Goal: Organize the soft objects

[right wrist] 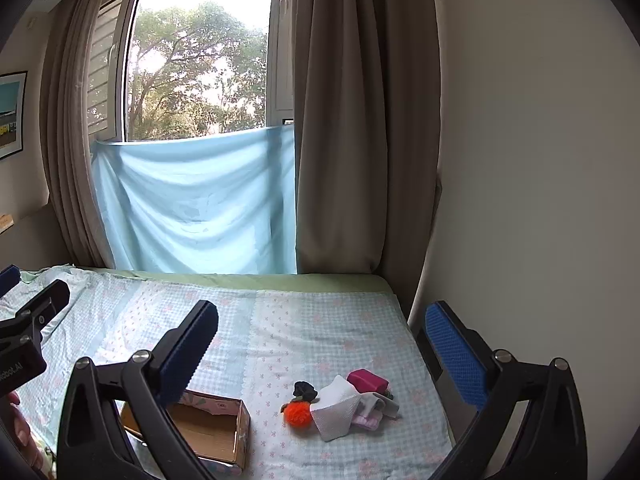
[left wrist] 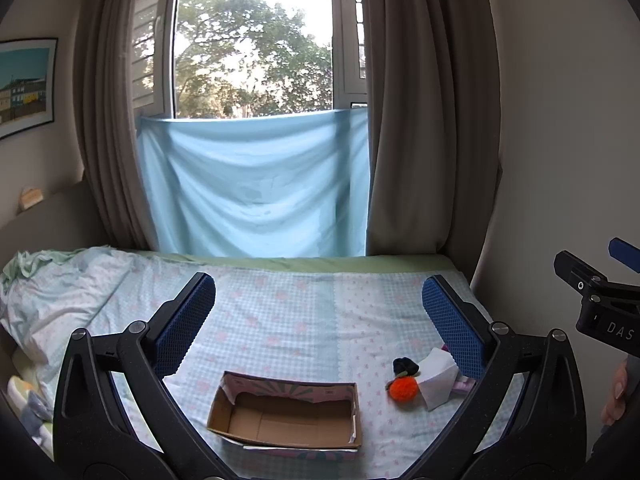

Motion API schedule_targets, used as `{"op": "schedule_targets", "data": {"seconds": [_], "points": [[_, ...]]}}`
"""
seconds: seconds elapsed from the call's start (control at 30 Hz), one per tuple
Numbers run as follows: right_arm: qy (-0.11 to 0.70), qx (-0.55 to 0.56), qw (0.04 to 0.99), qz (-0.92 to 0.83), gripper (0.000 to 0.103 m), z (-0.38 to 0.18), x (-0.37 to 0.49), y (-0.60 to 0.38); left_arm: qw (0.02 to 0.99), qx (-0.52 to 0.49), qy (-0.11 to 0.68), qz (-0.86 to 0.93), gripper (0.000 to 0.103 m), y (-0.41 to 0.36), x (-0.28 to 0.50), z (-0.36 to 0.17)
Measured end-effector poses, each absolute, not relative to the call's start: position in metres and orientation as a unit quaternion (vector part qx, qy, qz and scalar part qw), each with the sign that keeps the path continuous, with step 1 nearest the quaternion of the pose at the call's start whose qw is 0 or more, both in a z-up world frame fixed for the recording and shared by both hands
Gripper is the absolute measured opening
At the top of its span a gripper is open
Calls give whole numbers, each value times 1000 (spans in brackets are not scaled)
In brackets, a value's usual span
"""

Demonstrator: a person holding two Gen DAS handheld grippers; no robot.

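A: How are the grippers set?

B: The left gripper (left wrist: 318,316) and right gripper (right wrist: 320,344) are held above the bed (right wrist: 280,320), jaws spread wide, nothing gripped.

A: Where are the soft objects located?

B: An orange pom-pom (right wrist: 298,413), black scrunchie (right wrist: 305,389), white cloth (right wrist: 335,408), and pink item (right wrist: 367,380) are clustered right of the empty cardboard box (left wrist: 286,416).

An open brown cardboard box (left wrist: 286,414) is set on the bed covered by a checked pale-blue sheet (left wrist: 280,320), with a small heap of soft things to its right, apart from it. In that heap, a fluffy orange pompom (right wrist: 298,413) is placed at the left, touching a folded white cloth (right wrist: 334,410); a dark scrunchie (right wrist: 305,390) is found just behind the pompom, and a pink block (right wrist: 368,380) and pale rolled socks (right wrist: 378,406) at the right. A light-blue hanging sheet (left wrist: 256,184) is hung behind the bed, between two grey-brown curtains (left wrist: 432,120).
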State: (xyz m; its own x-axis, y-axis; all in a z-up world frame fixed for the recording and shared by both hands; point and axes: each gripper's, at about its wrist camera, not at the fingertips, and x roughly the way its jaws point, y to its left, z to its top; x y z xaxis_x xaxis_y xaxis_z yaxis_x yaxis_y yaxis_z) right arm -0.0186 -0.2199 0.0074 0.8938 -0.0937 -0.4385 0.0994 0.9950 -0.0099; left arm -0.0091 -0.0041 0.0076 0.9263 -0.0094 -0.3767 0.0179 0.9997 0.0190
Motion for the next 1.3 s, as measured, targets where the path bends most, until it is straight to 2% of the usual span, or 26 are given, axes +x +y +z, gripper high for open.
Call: {"op": "schedule_targets", "data": {"seconds": [1.3], "points": [[224, 1, 973, -48, 103, 6, -15, -207, 981, -5, 193, -17, 103, 7, -6, 5]]}}
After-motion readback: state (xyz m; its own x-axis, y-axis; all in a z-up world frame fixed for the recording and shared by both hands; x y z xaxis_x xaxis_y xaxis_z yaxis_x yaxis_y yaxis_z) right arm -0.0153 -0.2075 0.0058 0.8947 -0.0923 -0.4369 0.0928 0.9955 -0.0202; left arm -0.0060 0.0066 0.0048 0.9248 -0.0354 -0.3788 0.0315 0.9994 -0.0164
